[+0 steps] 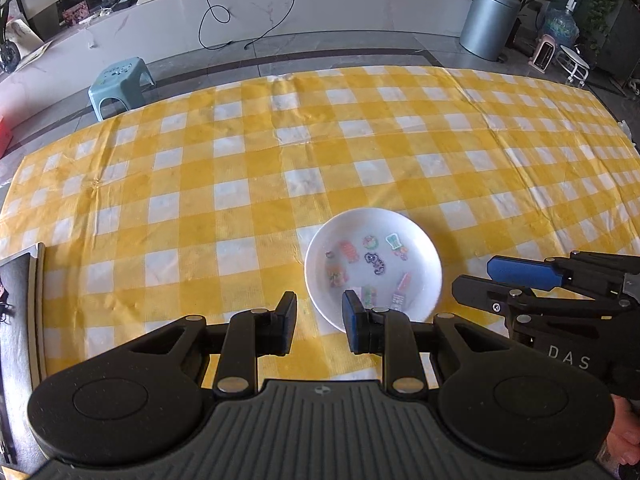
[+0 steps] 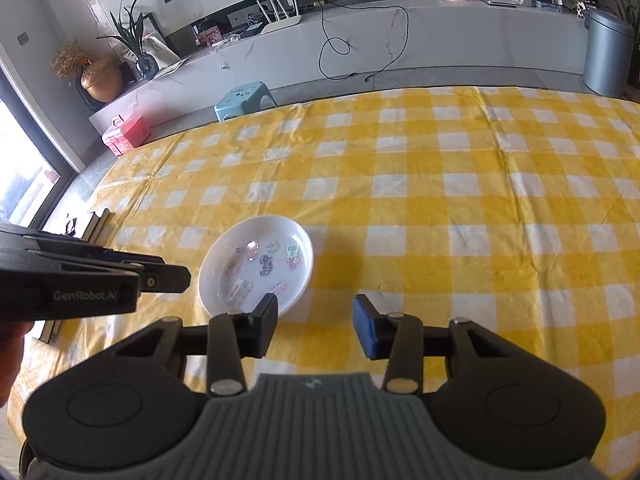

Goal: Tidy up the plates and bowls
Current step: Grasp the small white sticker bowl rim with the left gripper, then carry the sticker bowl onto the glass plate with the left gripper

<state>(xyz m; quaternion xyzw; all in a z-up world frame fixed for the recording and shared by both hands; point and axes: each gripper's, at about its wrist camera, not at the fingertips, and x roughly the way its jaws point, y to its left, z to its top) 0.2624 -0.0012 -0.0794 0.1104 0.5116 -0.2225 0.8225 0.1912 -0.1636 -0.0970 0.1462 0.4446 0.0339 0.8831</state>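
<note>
A white plate (image 1: 374,264) printed with small coloured cartoon figures lies flat on the yellow-and-white checked tablecloth (image 1: 224,184). My left gripper (image 1: 320,320) hovers at the plate's near-left rim, its jaws open; the blue-padded finger overlaps the rim, and only cloth and the plate's edge show between the fingers. In the right wrist view the same plate (image 2: 256,266) sits just left of my right gripper (image 2: 316,324), which is open over bare cloth. The right gripper (image 1: 476,282) also shows to the right of the plate, and the left gripper (image 2: 176,276) to its left.
A wooden-edged frame (image 1: 36,300) lies at the table's left end, also visible as the frame (image 2: 96,220). Beyond the far edge stand a light blue stool (image 1: 120,84) and a grey bin (image 1: 490,20). A person's hand (image 1: 624,436) holds the right gripper.
</note>
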